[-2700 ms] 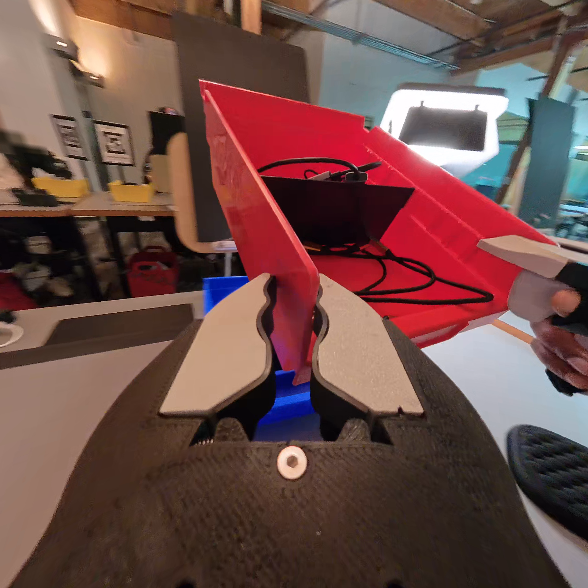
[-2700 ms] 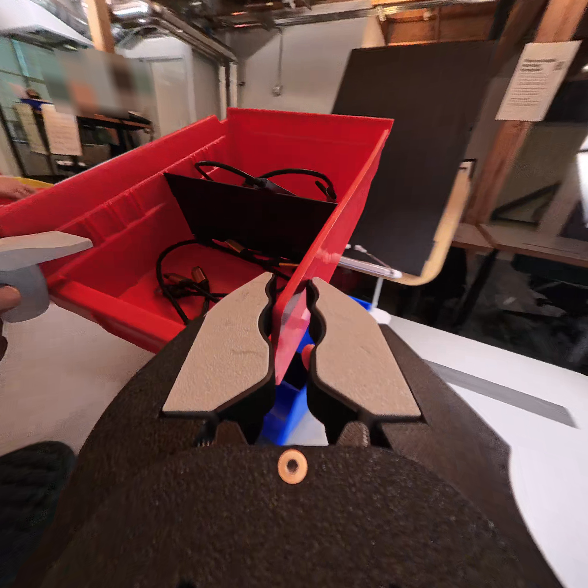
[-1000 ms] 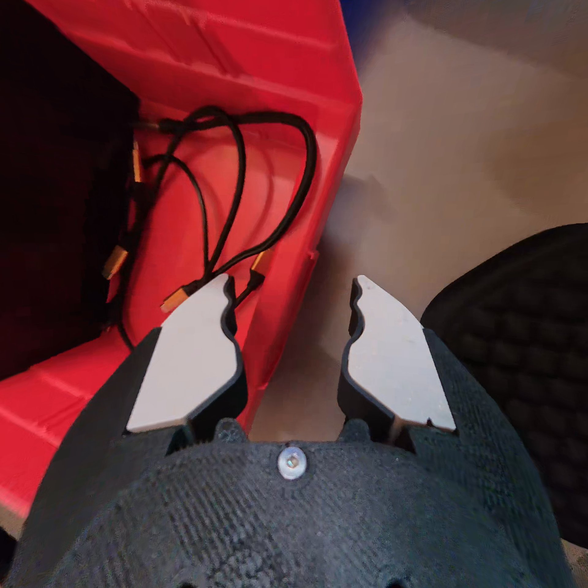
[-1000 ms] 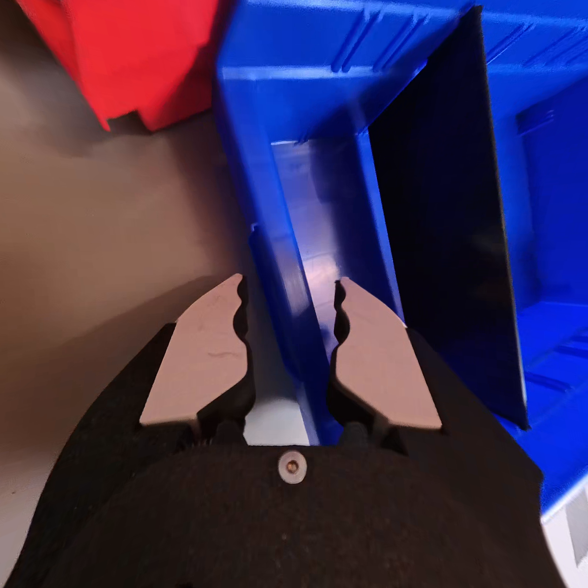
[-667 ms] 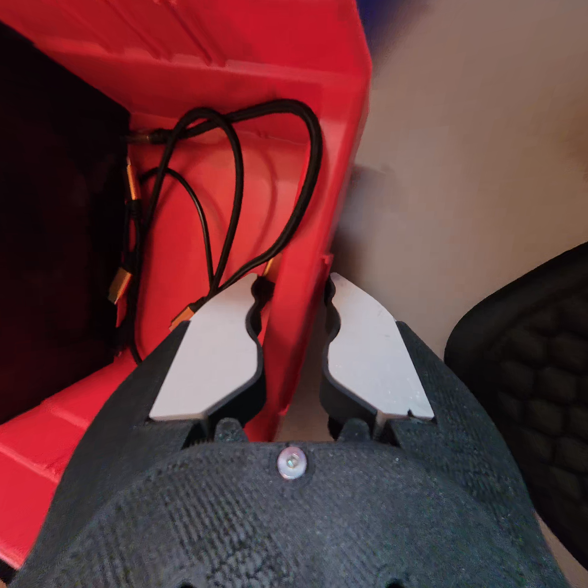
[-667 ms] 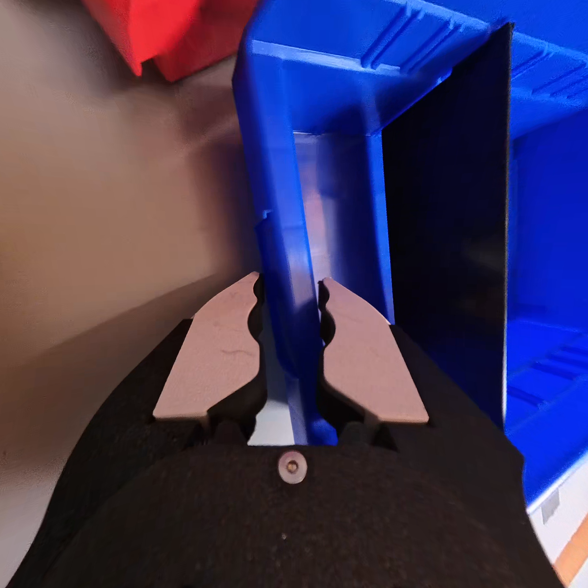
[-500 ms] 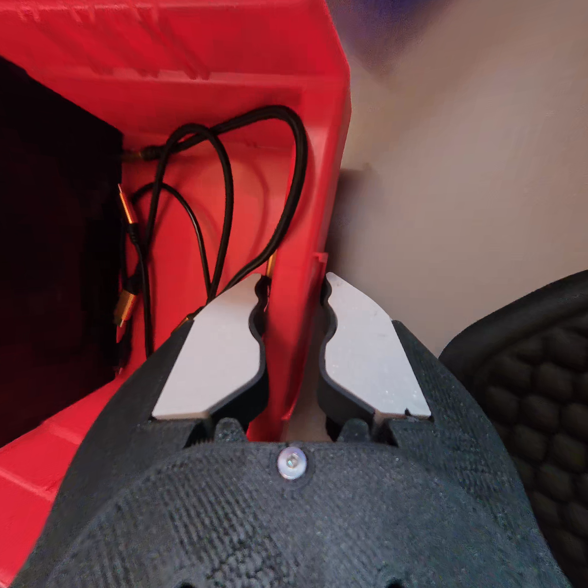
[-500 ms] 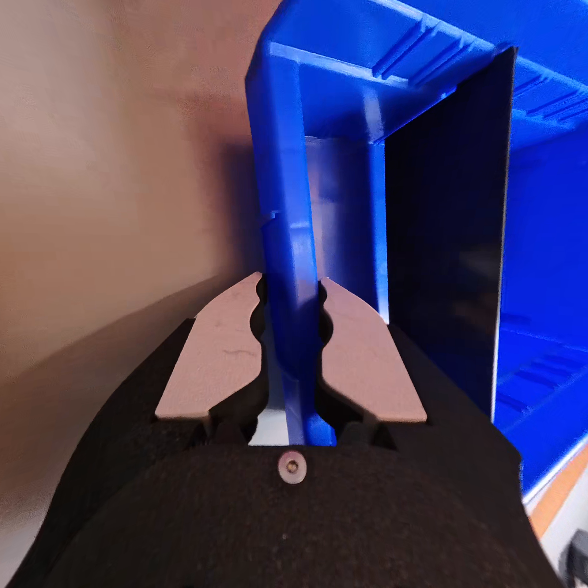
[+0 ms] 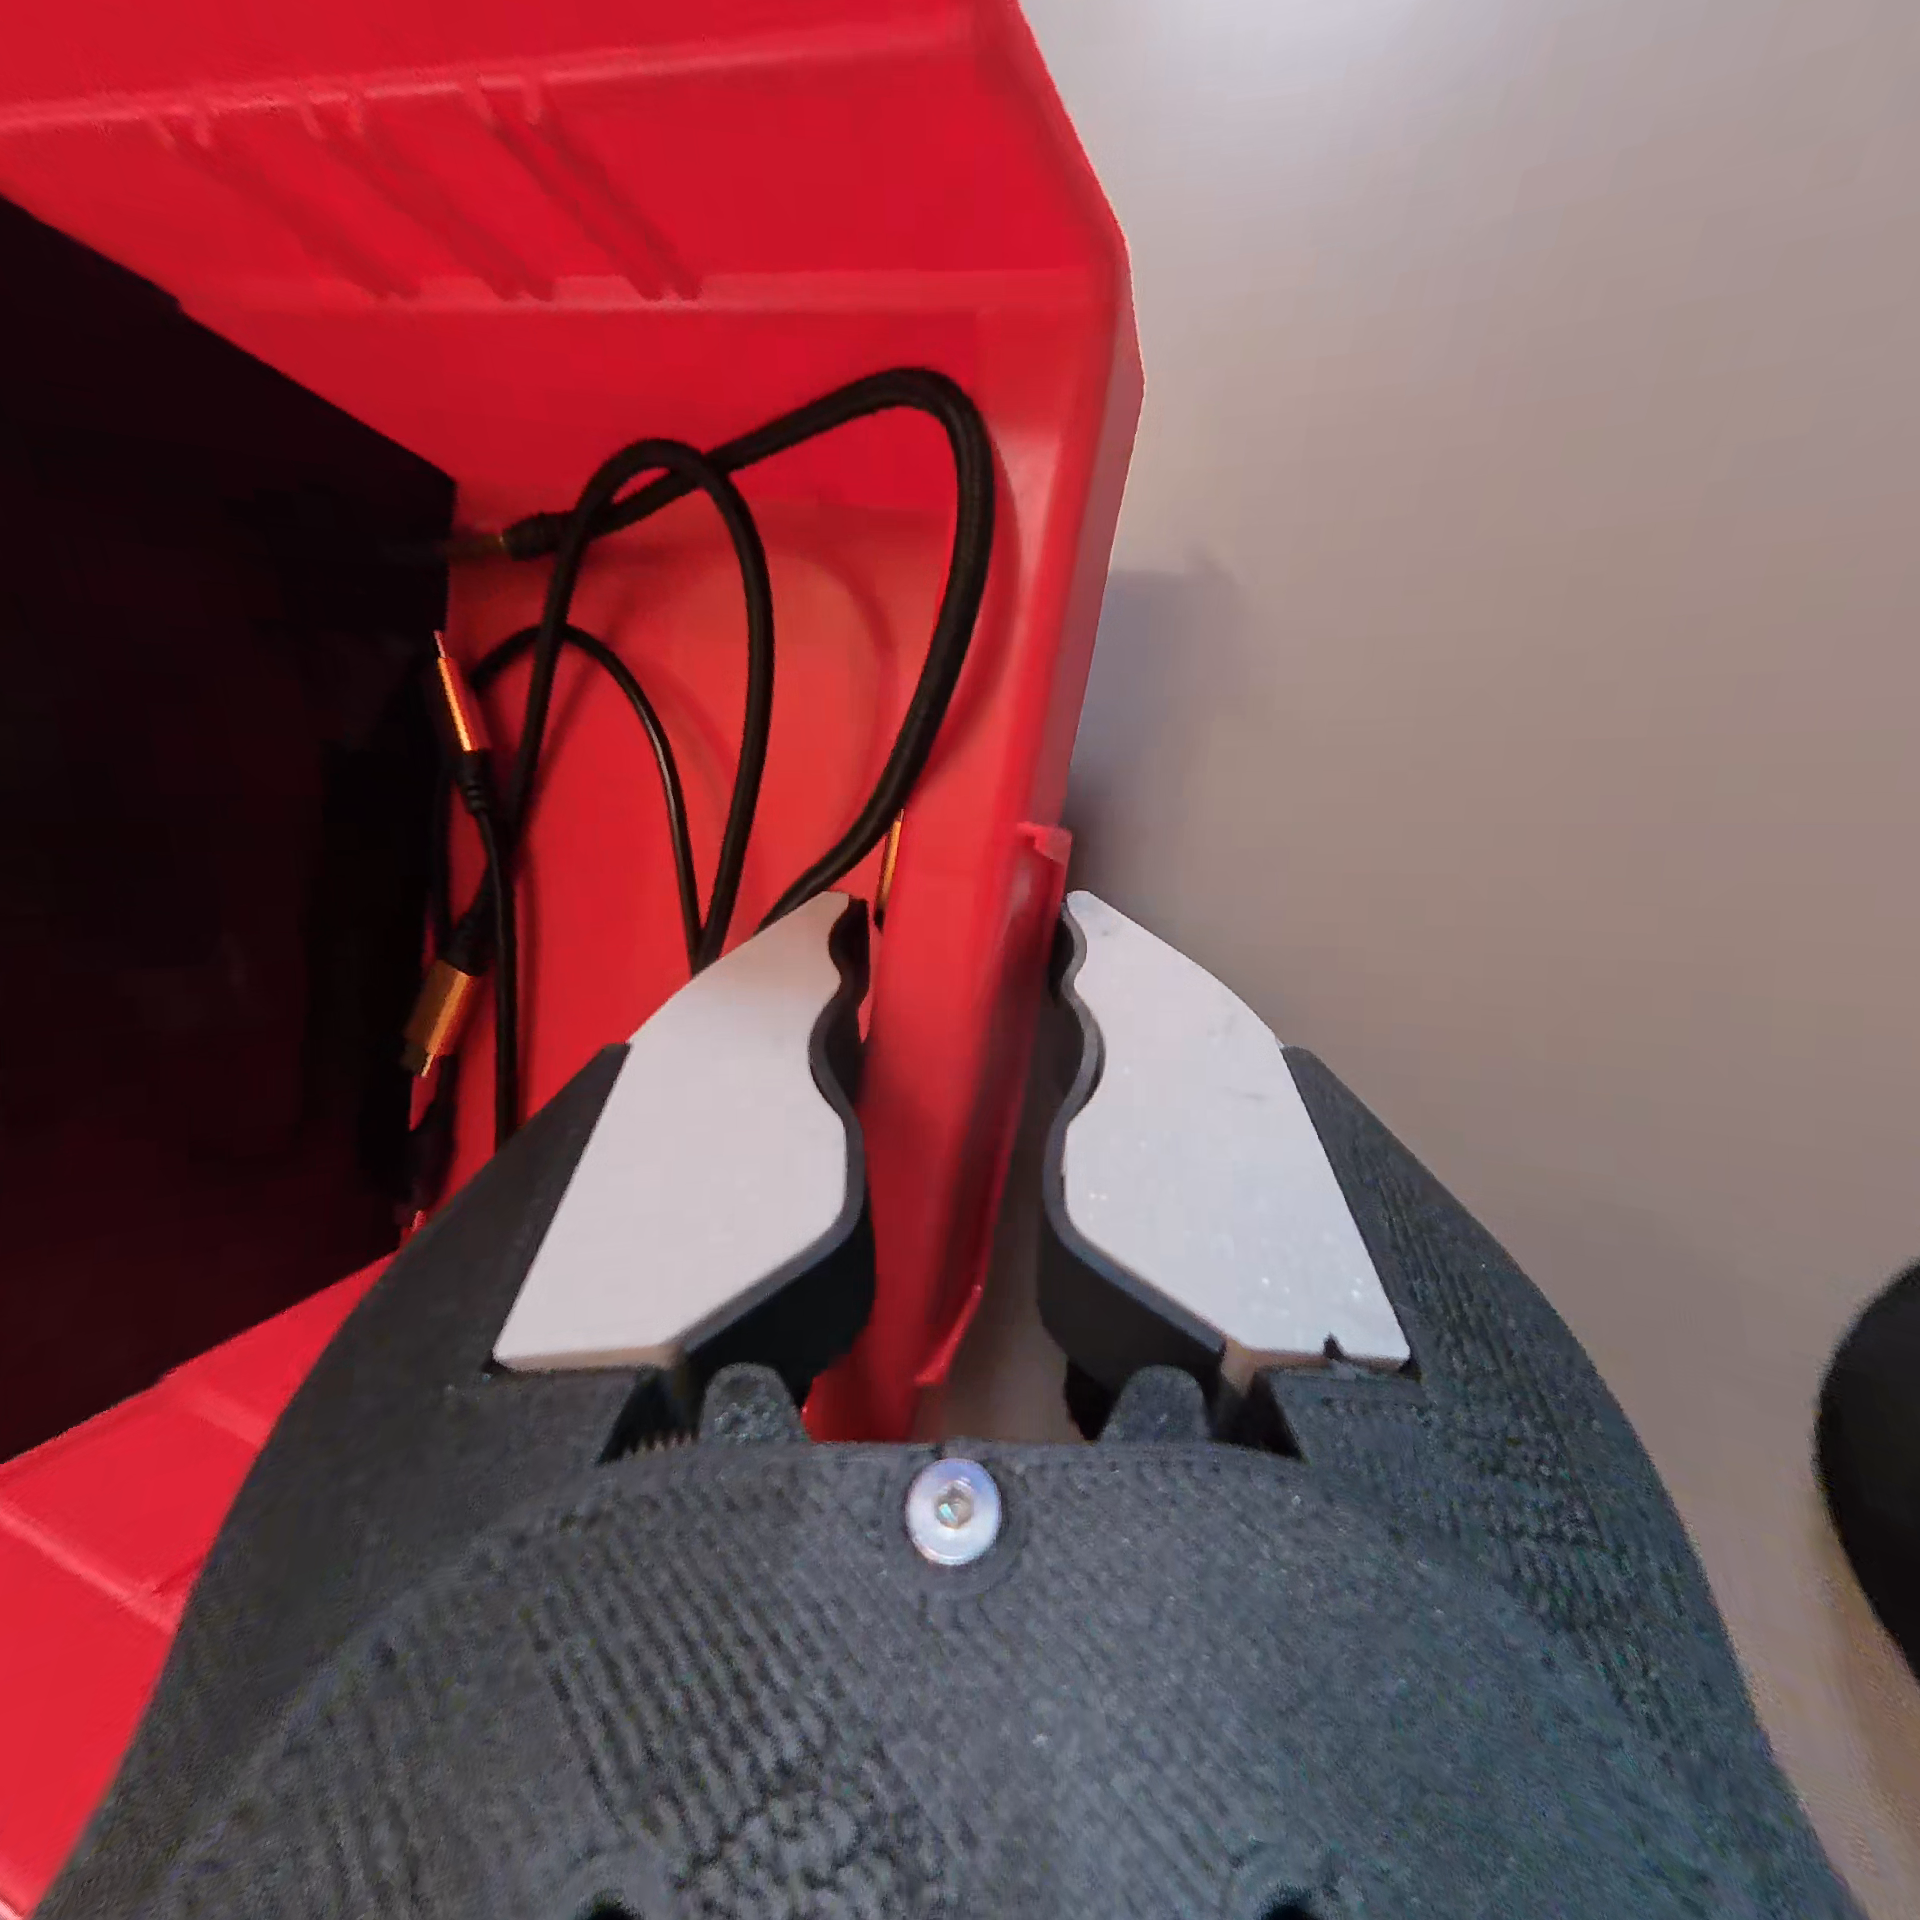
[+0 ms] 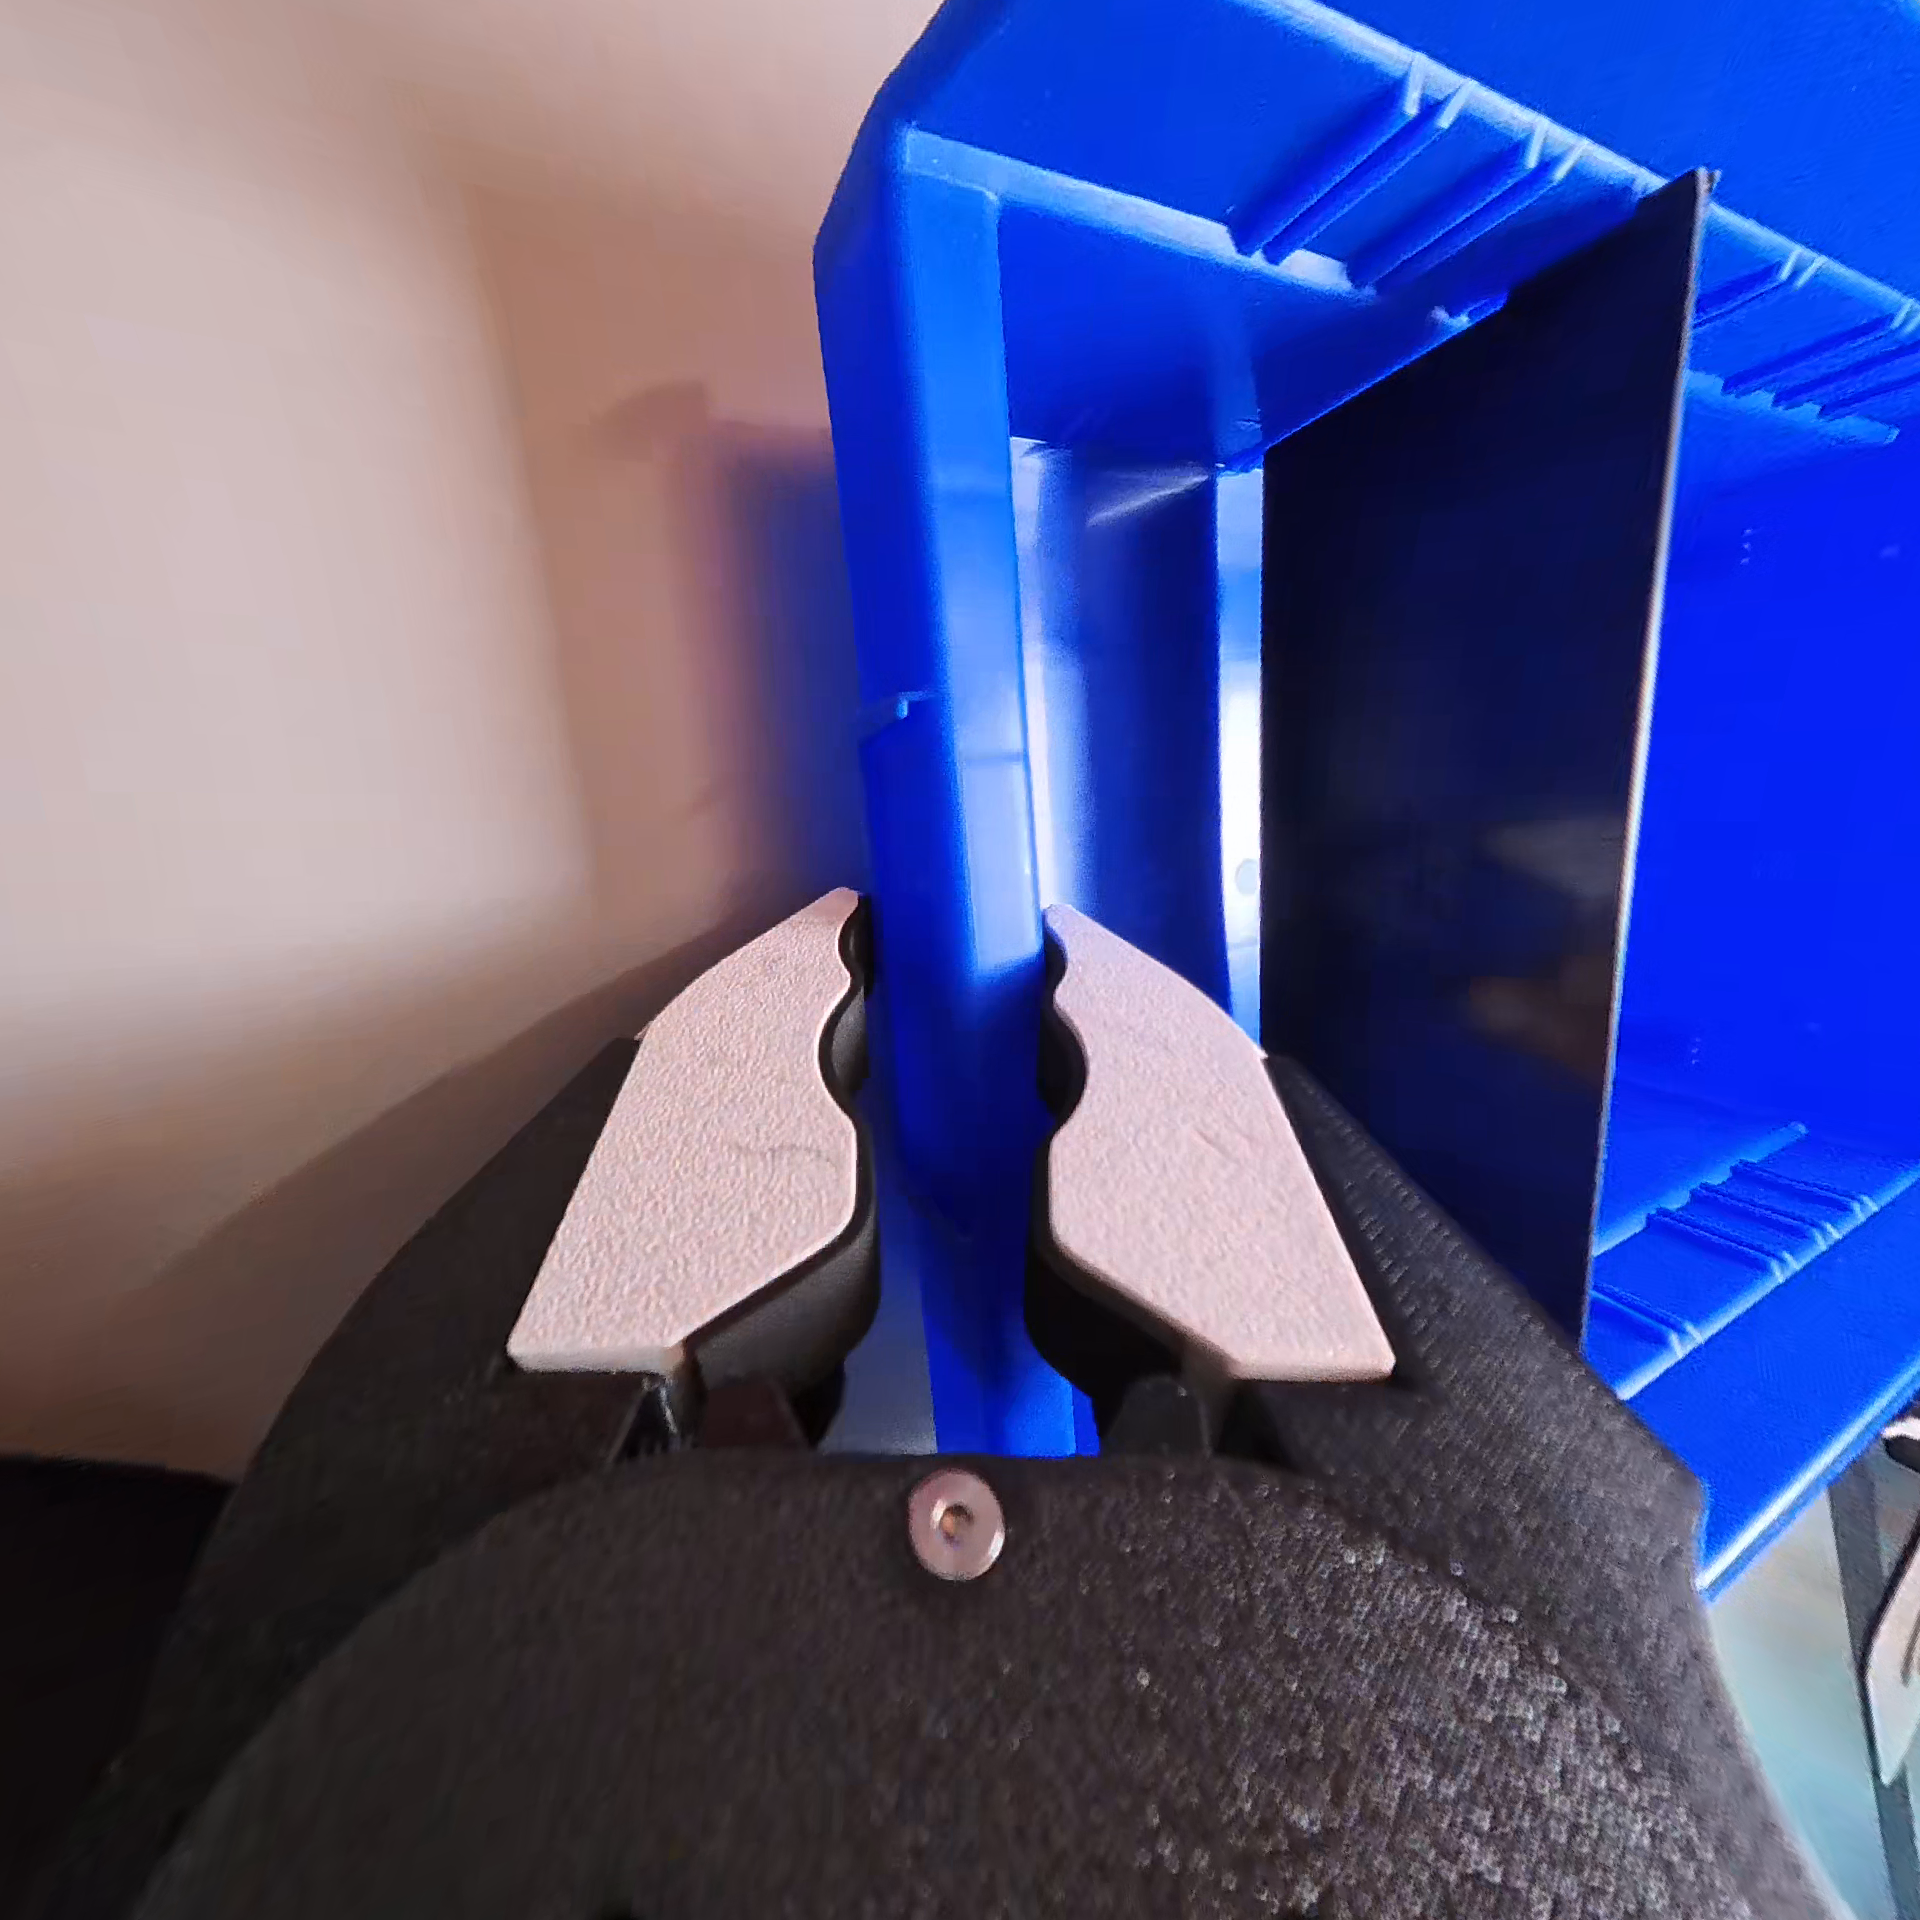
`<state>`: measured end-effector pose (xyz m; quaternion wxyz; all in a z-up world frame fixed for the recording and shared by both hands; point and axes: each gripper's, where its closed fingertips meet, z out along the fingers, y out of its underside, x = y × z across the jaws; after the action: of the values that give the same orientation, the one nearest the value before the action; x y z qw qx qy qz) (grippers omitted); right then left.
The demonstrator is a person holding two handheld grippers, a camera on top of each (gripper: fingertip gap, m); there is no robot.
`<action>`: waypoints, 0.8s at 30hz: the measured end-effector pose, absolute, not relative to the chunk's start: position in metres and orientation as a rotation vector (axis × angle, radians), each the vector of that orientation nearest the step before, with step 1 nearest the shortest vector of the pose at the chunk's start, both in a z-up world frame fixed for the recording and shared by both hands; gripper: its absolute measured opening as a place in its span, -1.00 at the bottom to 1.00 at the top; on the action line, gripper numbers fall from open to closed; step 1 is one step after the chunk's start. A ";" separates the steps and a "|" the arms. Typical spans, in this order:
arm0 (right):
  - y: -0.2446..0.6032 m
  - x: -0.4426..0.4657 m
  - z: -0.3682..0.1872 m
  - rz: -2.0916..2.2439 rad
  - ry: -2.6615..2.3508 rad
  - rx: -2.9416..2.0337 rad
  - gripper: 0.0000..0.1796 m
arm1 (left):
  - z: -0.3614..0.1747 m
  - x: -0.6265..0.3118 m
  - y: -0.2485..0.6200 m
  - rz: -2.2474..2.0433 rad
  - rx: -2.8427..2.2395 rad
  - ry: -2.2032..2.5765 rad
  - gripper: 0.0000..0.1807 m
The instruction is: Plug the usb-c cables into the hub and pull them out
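Observation:
A red bin holds several black USB-C cables with gold plugs, next to a black divider. I see no hub. My left gripper straddles the red bin's right wall, one finger inside and one outside, and is shut on it. My right gripper is shut on the left wall of a blue bin, one finger on each side. The compartment of the blue bin that I can see holds nothing.
A black divider stands inside the blue bin. The pale table top lies right of the red bin and also left of the blue bin. A black padded object sits at the right edge. Some 45 centimeters of space lies between my two pairs of fingers.
2.7 s ago both grippers held the red bin in the air. One second ago both were open over the bin walls; since then each has closed on its wall, left on red, right on blue.

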<state>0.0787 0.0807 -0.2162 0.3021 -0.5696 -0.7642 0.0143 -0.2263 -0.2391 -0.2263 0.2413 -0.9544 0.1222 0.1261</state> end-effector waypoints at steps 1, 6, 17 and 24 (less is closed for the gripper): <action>0.088 0.081 -0.216 0.043 -2.031 -1.512 -0.67 | -0.226 -0.232 -0.236 0.345 -2.612 0.330 -0.62; 0.119 0.086 -0.217 0.063 -2.048 -1.506 -0.68 | -0.227 -0.254 -0.226 0.317 -2.626 0.289 -0.62; 0.135 0.086 -0.217 0.008 -2.056 -1.371 -0.67 | -0.228 -0.264 -0.222 0.321 -2.636 0.255 -0.62; 0.136 0.086 -0.217 0.011 -2.050 -1.365 -0.67 | -0.229 -0.274 -0.228 0.309 -2.636 0.234 -0.62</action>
<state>0.0858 0.1357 -0.2168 0.3331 -0.5227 -0.7848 0.0041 -0.2744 -0.2277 -0.2289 0.2364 -0.9613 0.0852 0.1127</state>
